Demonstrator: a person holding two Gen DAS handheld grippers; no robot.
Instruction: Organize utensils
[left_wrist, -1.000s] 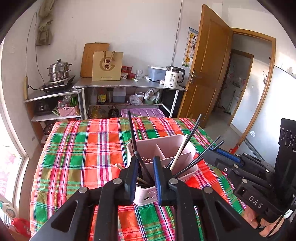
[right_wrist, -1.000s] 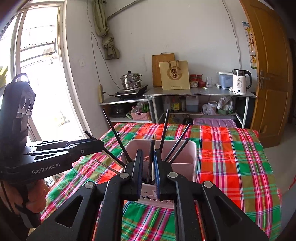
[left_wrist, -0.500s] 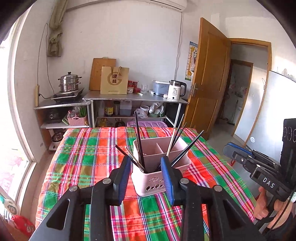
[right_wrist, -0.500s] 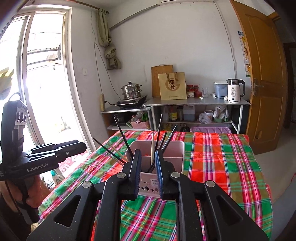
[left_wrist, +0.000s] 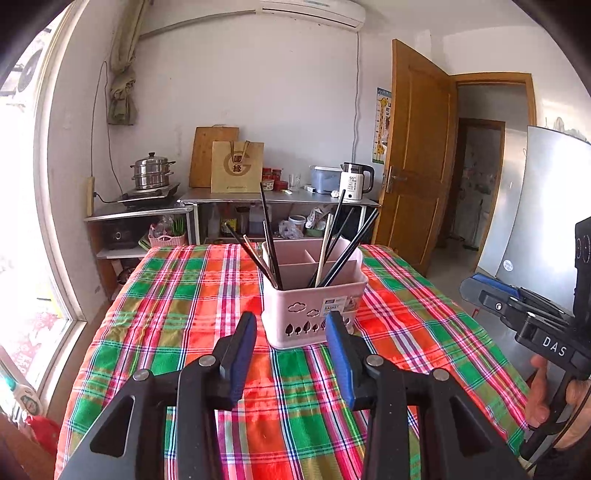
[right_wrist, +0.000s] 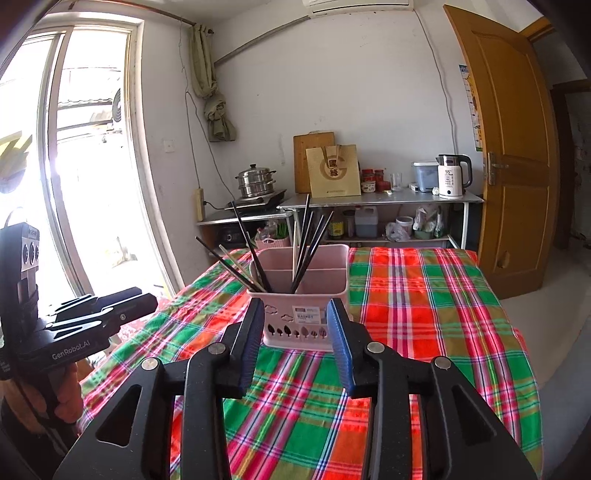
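Chopsticks (left_wrist: 271, 251) stand tips-up in pink caddy (left_wrist: 314, 310) mid-table on plaid cloth (left_wrist: 177, 306), fanning left and right. My left gripper (left_wrist: 290, 354) and right gripper (right_wrist: 295, 345) have just been opening, jaws apart, empty, short of caddy. Shelves (right_wrist: 380, 201) behind.

A lived-in home kitchen: a steamer pot (right_wrist: 256, 181) on a small cooktop, an electric kettle (right_wrist: 452, 175), a cutting board (right_wrist: 309, 155) leaning on the wall, jars on steel shelving (right_wrist: 380, 201), and a plaid-clothed table (right_wrist: 424, 295).
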